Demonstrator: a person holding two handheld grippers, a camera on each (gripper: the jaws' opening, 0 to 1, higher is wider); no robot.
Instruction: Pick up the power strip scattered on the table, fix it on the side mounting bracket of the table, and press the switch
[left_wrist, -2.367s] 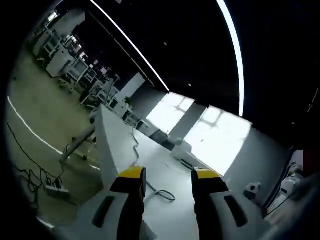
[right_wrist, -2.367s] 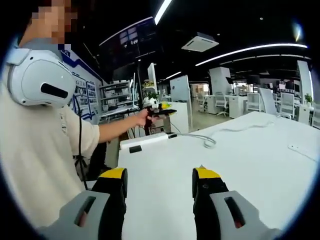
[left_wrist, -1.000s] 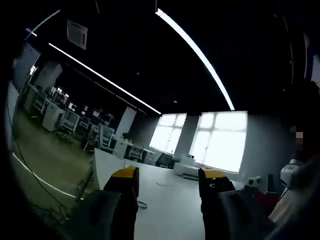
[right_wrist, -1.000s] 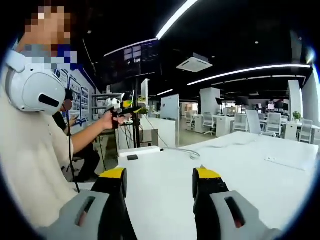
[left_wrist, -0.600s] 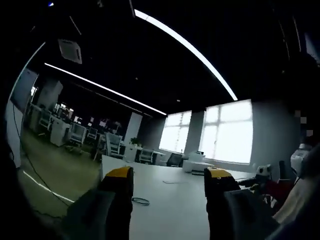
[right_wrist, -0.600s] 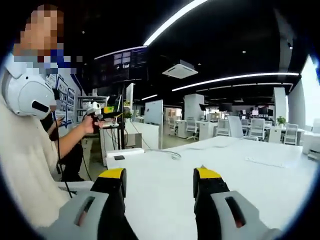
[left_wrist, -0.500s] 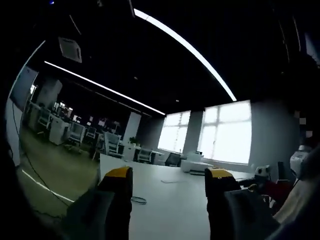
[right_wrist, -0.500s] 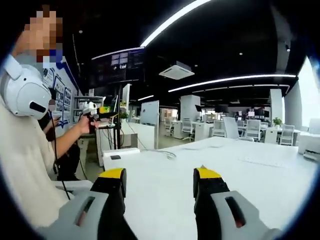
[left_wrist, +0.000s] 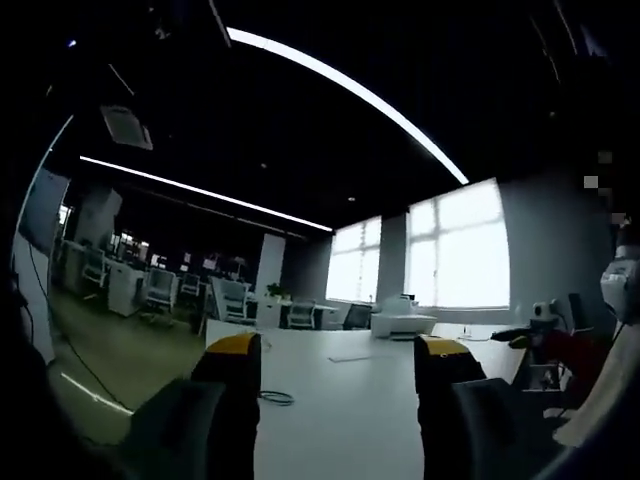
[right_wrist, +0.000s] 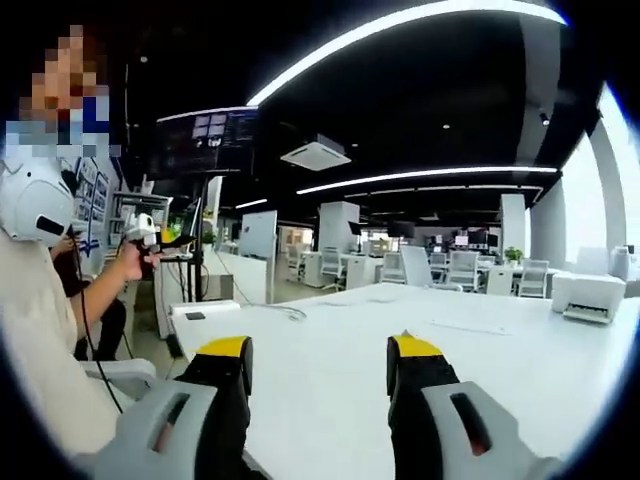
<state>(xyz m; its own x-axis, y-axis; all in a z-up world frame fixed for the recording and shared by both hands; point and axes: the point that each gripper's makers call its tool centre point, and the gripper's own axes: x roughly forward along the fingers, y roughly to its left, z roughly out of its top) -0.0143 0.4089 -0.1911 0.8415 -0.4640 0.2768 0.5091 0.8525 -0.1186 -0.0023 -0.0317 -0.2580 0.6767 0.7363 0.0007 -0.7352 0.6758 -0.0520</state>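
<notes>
Left gripper view has swung up from looking down along the table (left_wrist: 350, 400) to a level look across it, and the left gripper (left_wrist: 335, 352), like the right gripper (right_wrist: 320, 352), stands wide open holding nothing, so pickup hasn't begun. The power strip (right_wrist: 208, 313) lies at the table's far corner, well apart from both, its cord (right_wrist: 285, 312) trailing; I see no containers.

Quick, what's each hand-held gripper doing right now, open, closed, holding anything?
Left hand-held gripper: open, holding nothing.
Right hand-held gripper: open, holding nothing.
</notes>
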